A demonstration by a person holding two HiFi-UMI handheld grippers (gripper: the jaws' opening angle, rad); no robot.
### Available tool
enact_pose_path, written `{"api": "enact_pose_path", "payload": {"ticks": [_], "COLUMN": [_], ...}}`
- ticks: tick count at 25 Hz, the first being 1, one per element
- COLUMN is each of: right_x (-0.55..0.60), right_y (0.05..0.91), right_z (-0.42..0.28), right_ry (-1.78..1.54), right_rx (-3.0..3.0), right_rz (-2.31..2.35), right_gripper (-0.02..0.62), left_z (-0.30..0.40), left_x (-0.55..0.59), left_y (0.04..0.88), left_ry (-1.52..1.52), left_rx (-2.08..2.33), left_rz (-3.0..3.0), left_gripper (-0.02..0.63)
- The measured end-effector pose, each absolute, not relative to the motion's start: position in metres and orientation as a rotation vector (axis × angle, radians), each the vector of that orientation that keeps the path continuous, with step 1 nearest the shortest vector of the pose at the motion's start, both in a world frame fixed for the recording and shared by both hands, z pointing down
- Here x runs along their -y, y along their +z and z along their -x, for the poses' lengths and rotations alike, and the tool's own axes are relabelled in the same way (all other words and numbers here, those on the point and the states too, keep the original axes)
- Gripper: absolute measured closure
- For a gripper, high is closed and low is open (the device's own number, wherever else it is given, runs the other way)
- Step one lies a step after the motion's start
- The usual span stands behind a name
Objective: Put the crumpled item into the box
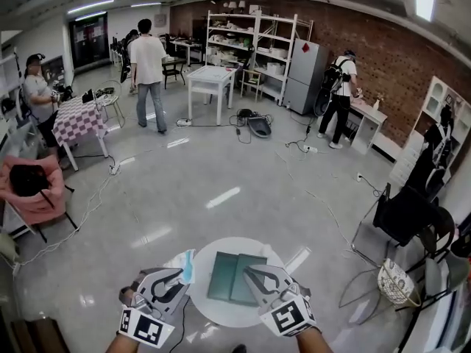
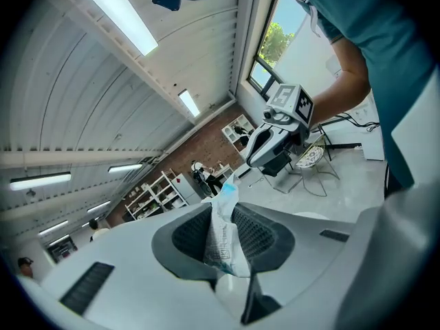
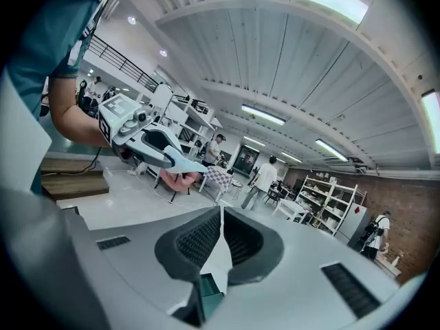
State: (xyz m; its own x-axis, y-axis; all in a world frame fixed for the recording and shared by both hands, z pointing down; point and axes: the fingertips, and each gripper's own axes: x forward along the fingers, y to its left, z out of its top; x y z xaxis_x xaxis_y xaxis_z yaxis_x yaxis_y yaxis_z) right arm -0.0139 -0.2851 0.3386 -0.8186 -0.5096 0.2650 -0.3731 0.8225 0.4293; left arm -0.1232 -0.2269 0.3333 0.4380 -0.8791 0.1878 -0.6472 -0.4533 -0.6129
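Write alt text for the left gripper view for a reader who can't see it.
The left gripper is clamped on a crumpled white and blue wrapper that sticks up between its jaws. Beyond, an arm in a teal sleeve holds the right gripper in a room with a brick wall.

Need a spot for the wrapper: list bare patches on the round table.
Round table: bare strip along its far rim beyond the green box, another at the near rim between left gripper and right gripper. Crowded beside the box: both hover there, left holding the crumpled wrapper.
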Motion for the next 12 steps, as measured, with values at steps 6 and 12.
{"api": "enact_pose_path", "payload": {"ticks": [6, 12], "right_x": [0.311, 0.330], "right_y": [0.349, 0.371], "right_z": [-0.007, -0.031], "right_ry": [-0.508, -0.454], "right_rx": [2.671, 2.647], "right_rz": [-0.621, -0.659], "right_gripper": [0.555, 0.555], "left_z": [0.099, 0.079], "left_x": [0.240, 0.266], "left_y": [0.343, 0.362], "left_ry": [-0.731, -0.740], "left_rx": [-1.324, -1.276], "left_rz": [2.224, 2.262], "left_gripper": [0.503, 0.503]}}
